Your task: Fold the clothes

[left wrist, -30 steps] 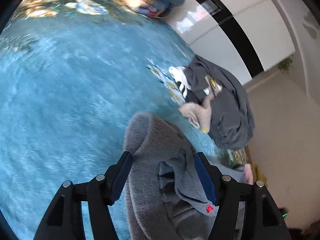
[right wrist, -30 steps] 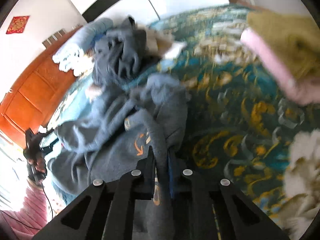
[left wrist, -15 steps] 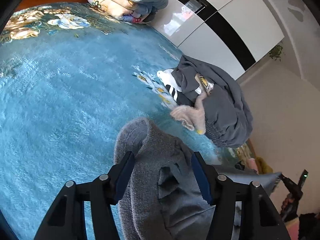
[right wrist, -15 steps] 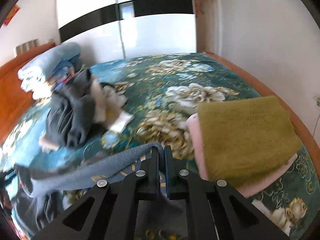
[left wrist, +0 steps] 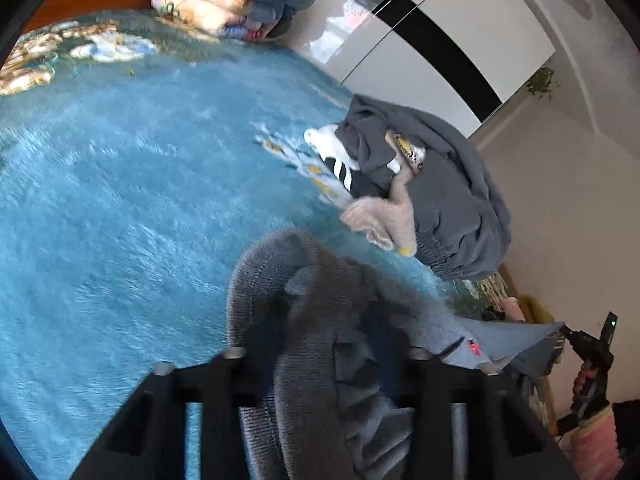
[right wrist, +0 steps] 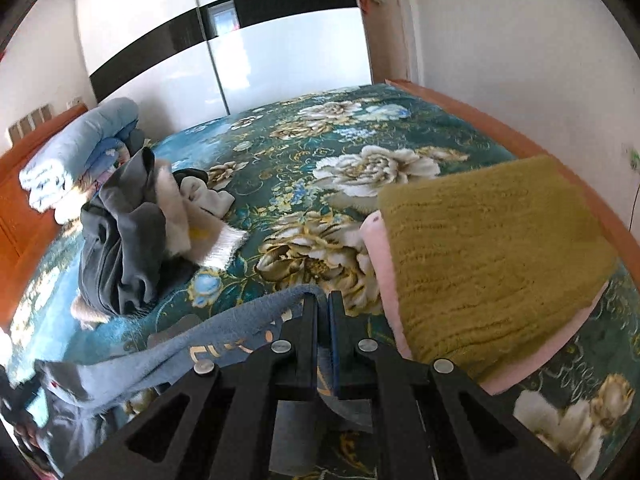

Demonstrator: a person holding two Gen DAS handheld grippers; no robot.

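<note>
Sweatshirt (left wrist: 320,320) apparently pinched between both grippers' jaws.

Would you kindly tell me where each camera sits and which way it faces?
Left wrist: on the left claw, whose jaws have just been closing on the grey-blue sweatshirt; faces the blue bedspread.
Right wrist: on the right claw, pinching the sweatshirt; faces the wardrobe.
Shared: sweatshirt, dark clothes pile.

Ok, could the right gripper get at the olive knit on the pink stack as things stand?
Probably not yet: the right gripper is shut on the blue-grey sweatshirt, stretched taut away to its left. The folded olive knit lies just right of it, unobstructed, once that cloth is released.
</note>
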